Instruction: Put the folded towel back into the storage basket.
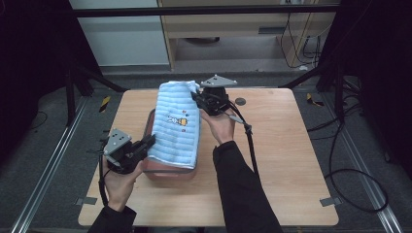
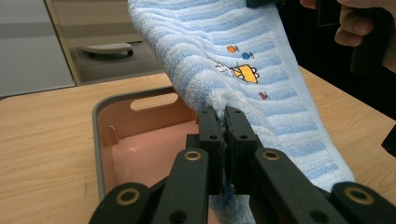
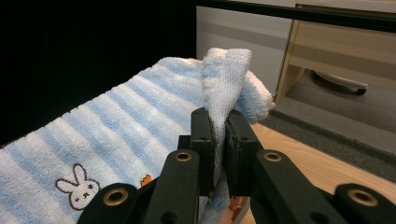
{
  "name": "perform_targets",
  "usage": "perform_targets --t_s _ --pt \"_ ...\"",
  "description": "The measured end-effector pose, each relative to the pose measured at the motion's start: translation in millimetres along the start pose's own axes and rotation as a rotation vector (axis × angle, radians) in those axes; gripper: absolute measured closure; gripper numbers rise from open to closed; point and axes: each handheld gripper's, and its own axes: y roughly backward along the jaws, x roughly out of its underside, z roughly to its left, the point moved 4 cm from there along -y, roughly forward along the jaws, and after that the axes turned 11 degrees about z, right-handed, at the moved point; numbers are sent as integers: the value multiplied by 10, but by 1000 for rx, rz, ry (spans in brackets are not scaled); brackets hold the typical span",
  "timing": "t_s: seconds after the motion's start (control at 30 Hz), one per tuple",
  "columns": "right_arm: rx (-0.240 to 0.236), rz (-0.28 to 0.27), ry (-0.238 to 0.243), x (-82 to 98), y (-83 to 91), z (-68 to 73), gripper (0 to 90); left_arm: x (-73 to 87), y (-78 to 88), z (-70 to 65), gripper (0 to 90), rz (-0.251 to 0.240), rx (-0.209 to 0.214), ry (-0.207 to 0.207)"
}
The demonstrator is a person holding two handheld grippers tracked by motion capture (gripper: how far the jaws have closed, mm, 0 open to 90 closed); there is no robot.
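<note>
A blue-and-white striped towel (image 1: pixel 176 121) with a small rabbit picture hangs stretched above a pink plastic basin (image 1: pixel 150 119) on the wooden table. My left gripper (image 1: pixel 149 141) is shut on the towel's near left corner. In the left gripper view its jaws pinch the towel (image 2: pixel 243 70) edge over the basin (image 2: pixel 100 126). My right gripper (image 1: pixel 198 98) is shut on the far right corner, which is lifted. The right gripper view has a fold of towel (image 3: pixel 224 84) sticking up between the closed jaws of my right gripper (image 3: pixel 219 121).
The wooden table (image 1: pixel 282 145) has bare room to the right of the basin. A small dark round mark (image 1: pixel 240 101) lies near the far edge. Cables trail on the floor at the right, and a cabinet (image 1: pixel 233 29) stands beyond the table.
</note>
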Motion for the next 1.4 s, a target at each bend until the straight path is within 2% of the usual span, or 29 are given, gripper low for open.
perform_targets --t_s 0.3,0.7,1.03,1.3,1.4 --pt "-13 3 -1 3 -192 27 837 60 -62 135 865 16 -20 21" --pt "-25 29 10 37 -442 86 837 151 -162 254 865 42 -46 27" --pt "-18 71 17 151 -640 51 837 238 -293 283 865 80 -56 23" --pt "-14 109 15 290 -761 21 837 346 -396 286 865 128 -66 27" --pt "-15 112 12 342 -800 17 837 385 -431 284 865 137 -75 14"
